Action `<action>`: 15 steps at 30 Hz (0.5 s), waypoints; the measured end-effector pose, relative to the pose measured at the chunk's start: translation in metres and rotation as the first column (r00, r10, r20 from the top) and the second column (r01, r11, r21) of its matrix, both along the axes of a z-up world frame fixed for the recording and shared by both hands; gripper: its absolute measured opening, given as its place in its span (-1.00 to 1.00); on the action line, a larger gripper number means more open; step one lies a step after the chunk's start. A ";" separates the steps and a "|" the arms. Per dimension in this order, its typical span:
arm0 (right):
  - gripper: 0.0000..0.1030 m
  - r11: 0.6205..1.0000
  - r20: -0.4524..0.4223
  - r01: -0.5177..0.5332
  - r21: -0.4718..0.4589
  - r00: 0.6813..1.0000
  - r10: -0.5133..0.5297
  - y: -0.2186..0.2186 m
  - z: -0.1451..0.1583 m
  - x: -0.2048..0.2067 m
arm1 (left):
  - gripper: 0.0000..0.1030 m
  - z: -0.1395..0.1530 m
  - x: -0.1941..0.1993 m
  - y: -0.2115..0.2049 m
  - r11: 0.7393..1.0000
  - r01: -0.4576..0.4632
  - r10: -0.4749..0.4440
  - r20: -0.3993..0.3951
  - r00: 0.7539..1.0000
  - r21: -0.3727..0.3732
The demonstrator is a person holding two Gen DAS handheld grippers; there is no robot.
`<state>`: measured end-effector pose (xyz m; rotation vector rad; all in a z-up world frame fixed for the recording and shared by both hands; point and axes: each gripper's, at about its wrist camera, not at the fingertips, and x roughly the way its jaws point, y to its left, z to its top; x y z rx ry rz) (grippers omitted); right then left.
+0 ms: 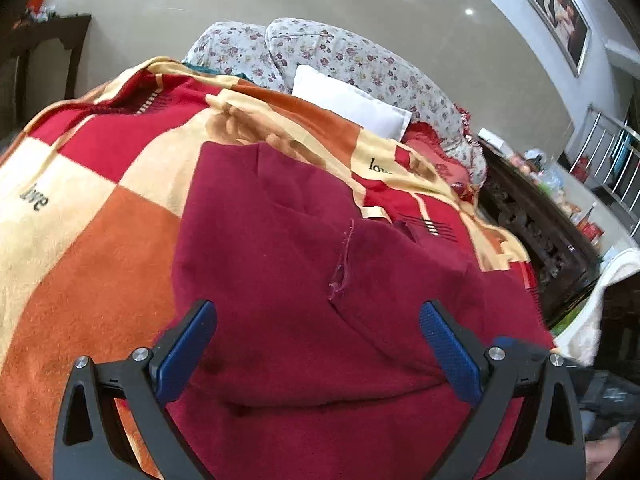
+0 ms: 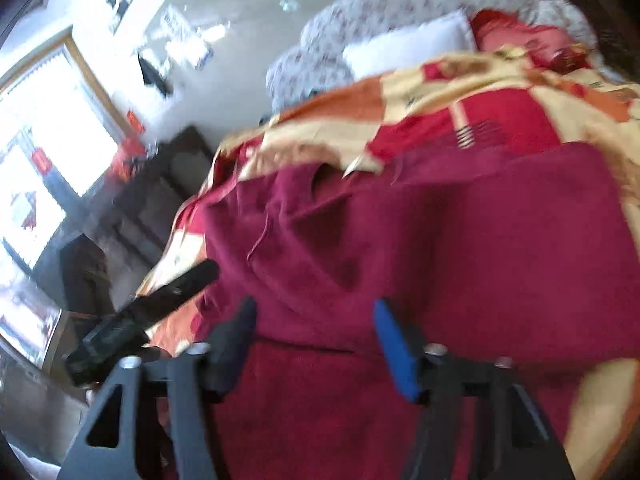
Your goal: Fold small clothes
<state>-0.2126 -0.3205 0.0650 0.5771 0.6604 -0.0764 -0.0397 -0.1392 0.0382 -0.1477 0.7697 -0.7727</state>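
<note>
A dark red garment lies spread on a checked red, orange and cream blanket. A seam with a loose thread runs down its middle. My left gripper is open above the garment's near part, blue pads wide apart, nothing between them. In the blurred right wrist view the same garment lies bunched with folds on its left side. My right gripper is open just over the garment's near edge. The other gripper's black finger shows at the left.
Floral pillows, a white cushion and a red cushion lie at the far end of the bed. A dark carved wooden frame runs along the right. A dark cabinet and a bright window stand left.
</note>
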 end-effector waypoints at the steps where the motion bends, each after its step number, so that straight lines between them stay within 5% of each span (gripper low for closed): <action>1: 0.37 1.000 0.000 -0.002 0.009 1.000 0.002 -0.002 0.000 -0.006 | 0.97 -0.001 0.000 -0.004 1.000 -0.008 0.008 0.003 1.000 0.020; 5: 0.37 1.000 0.010 -0.006 0.022 1.000 0.005 -0.011 0.005 -0.024 | 0.96 -0.006 0.000 -0.023 0.999 0.021 -0.019 -0.039 0.999 0.038; 13: 0.40 0.995 0.058 0.007 0.099 0.998 -0.013 -0.019 0.005 -0.051 | 0.47 -0.011 0.000 -0.062 0.988 0.008 -0.008 -0.004 1.000 0.157; 14: 0.40 0.995 0.057 0.016 0.100 0.998 -0.022 -0.021 0.005 -0.056 | 0.14 -0.011 -0.001 -0.066 0.984 0.005 -0.006 0.006 1.000 0.180; 15: 0.40 0.995 0.055 0.024 0.100 0.998 -0.030 -0.023 0.005 -0.059 | -0.41 -0.010 -0.002 -0.069 0.978 -0.007 0.002 0.026 1.000 0.210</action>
